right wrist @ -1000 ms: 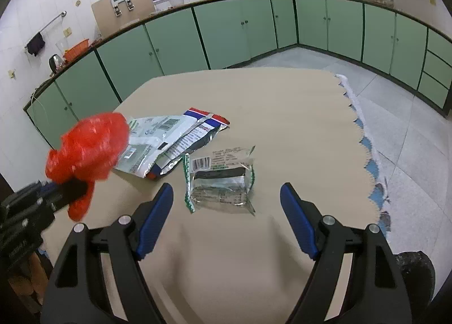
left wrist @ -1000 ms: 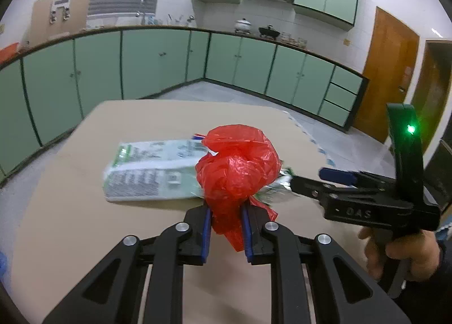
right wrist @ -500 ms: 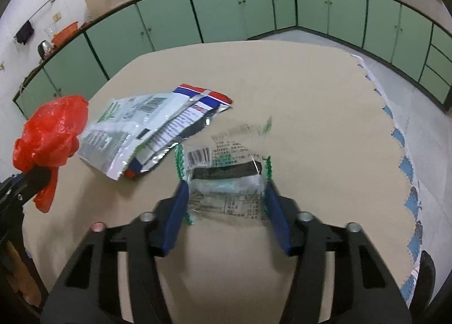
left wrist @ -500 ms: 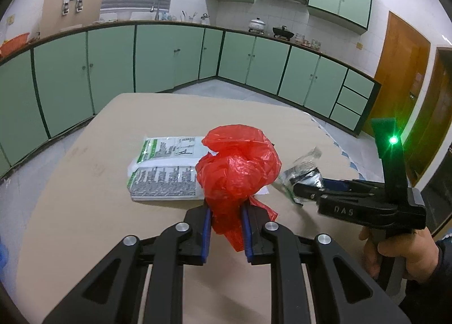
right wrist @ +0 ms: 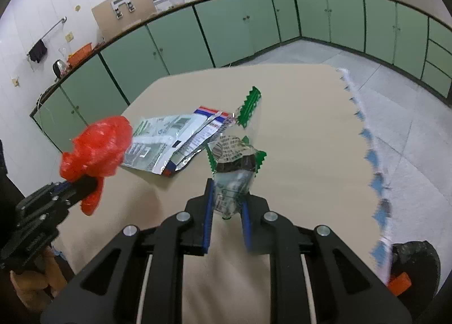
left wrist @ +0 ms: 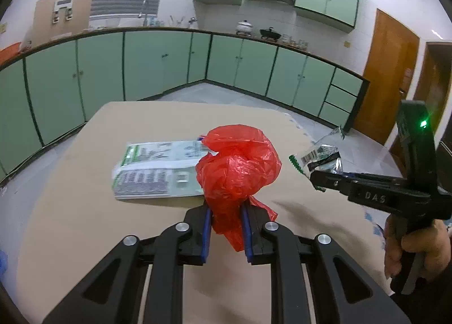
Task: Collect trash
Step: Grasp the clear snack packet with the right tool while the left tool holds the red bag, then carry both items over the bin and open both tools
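Left wrist: left gripper (left wrist: 225,225) pinching soft, light red bag (left wrist: 237,165) above table (left wrist: 84,211); right wrist: right gripper (right wrist: 226,205), jaws just closing, clamping crinkly, slippery wrapper (right wrist: 233,174) by lower edge, remaining packets (right wrist: 169,143) lying flat.

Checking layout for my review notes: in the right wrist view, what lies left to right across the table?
Red bag in the left gripper → flat wrappers → crumpled wrapper in the right gripper → table's scalloped edge.
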Demonstrator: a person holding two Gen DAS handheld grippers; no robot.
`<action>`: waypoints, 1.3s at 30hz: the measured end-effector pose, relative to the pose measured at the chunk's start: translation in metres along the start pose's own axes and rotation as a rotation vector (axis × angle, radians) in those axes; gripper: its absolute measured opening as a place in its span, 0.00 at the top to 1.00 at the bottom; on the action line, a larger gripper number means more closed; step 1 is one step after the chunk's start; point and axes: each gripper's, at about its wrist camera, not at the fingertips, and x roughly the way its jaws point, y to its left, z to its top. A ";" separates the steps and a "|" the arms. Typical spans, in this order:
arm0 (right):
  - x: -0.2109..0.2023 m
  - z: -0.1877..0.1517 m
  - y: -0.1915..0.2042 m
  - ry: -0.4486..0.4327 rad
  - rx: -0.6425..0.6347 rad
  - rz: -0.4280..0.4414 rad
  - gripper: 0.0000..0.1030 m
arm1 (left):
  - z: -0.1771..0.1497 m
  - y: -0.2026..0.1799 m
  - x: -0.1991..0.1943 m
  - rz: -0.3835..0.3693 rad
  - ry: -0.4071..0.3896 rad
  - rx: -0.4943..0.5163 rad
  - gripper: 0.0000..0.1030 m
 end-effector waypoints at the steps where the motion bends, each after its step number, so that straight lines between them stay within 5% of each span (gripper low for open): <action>1: -0.006 0.000 -0.002 -0.006 0.000 -0.006 0.84 | 0.000 -0.005 -0.001 -0.007 0.001 0.007 0.82; 12: -0.090 -0.031 -0.045 -0.072 0.057 -0.102 0.84 | -0.003 -0.089 -0.014 -0.114 0.022 0.110 0.82; 21: -0.161 -0.092 -0.117 -0.089 0.172 -0.243 0.84 | -0.005 -0.182 -0.021 -0.238 0.034 0.207 0.82; 32: -0.190 -0.162 -0.200 -0.050 0.352 -0.357 0.84 | -0.022 -0.289 0.009 -0.367 0.109 0.360 0.82; 39: -0.177 -0.195 -0.252 0.052 0.482 -0.395 0.83 | -0.055 -0.349 0.061 -0.426 0.250 0.426 0.82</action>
